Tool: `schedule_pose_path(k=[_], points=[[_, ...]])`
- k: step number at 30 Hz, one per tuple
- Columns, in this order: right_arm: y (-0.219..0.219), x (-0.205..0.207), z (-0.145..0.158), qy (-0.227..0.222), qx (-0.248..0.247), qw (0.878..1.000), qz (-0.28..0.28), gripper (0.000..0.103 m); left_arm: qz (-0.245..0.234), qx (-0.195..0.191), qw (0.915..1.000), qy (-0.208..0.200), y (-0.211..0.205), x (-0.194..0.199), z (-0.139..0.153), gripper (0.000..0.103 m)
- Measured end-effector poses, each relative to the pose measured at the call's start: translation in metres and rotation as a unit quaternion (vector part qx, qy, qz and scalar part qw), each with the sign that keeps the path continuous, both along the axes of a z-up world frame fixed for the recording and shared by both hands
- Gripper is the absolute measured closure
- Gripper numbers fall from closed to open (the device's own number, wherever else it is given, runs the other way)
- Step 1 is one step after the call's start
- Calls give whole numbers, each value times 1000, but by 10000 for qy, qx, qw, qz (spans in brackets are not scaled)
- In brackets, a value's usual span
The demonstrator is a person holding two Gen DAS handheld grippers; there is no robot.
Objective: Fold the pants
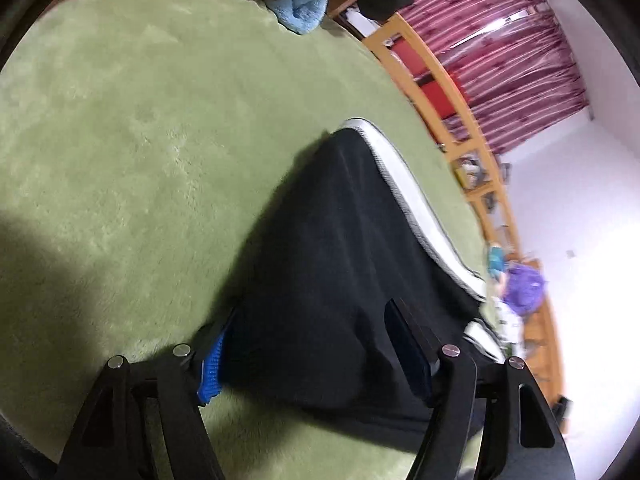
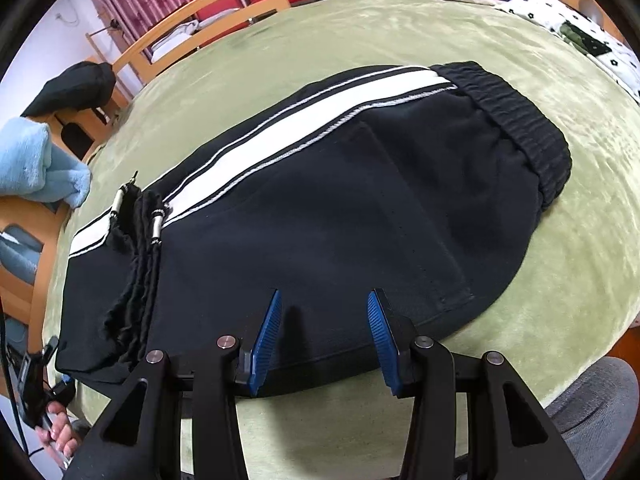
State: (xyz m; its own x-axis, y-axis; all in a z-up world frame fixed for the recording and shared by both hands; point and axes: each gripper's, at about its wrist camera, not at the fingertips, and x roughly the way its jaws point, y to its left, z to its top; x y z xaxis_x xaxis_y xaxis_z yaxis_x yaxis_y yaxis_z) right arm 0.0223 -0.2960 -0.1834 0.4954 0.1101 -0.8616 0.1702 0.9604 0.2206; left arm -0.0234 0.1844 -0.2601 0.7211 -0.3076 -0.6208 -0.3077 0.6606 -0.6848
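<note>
The pants (image 2: 320, 208) lie folded across the middle of the green bed (image 2: 560, 280), the right tongs (image 2: 324, 340) apart above their near edge, the left tongs (image 1: 316, 344) apart around black cloth, which may slip and unfold.

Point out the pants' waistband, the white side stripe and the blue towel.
waistband (image 2: 516, 120): right wrist view, ribbed elastic middle.
white side stripe (image 2: 304, 128): right wrist view, mid-length of the stripe.
blue towel (image 2: 36, 160): right wrist view, fluffy top surface.
</note>
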Motion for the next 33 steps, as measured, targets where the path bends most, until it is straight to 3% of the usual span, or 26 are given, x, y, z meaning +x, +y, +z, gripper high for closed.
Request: schedule_pose_path(k=[1,3,5,8,12,14,17,21,23,24,26,29,31,33], points=[[1,-1,-1,3,-26,10000,28,58,59,95,9999,-27,-1,2,1,36],[0,-3,-1,22,-58,10000,70,58,206,219,9995,43,0,3,3,49],[-2,-8,1,-14,-86,9999,78,58,217,65,9997,25,11,1,4,76],[-14,-18,7,-167,-151,9997,37,58,164,117,9997,-164,22,-10,19,84],[-40,-25,12,-317,-101,9994,-81,58,62,1326,9909,-205,-9,-7,76,84],[-56,-28,14,-389,-67,9991,-161,58,-133,1947,9800,-399,-36,-1,116,84],[-80,-33,16,-507,-53,9983,-284,58,-595,2936,9511,-753,-90,7,179,84],[-120,-39,19,-703,81,9965,-445,58,-1382,3263,9253,-1350,-175,21,247,85],[-139,-41,22,-803,124,9952,-538,58,-1832,3506,9035,-1649,-233,25,275,85],[-148,-42,23,-836,122,9947,-590,58,-2091,3521,8940,-1818,-262,27,286,85],[-164,-45,28,-900,105,9935,-694,58,-2556,3333,8842,-2042,-312,32,299,85],[-184,-53,35,-991,178,9913,-842,58,-3287,3014,8666,-2239,-396,40,297,85],[-198,-58,37,-1013,225,9906,-896,58,-3819,2540,8577,-2324,-441,41,284,77],[-208,-62,39,-1013,231,9903,-928,58,-4038,2278,8585,-2192,-462,41,272,74]])
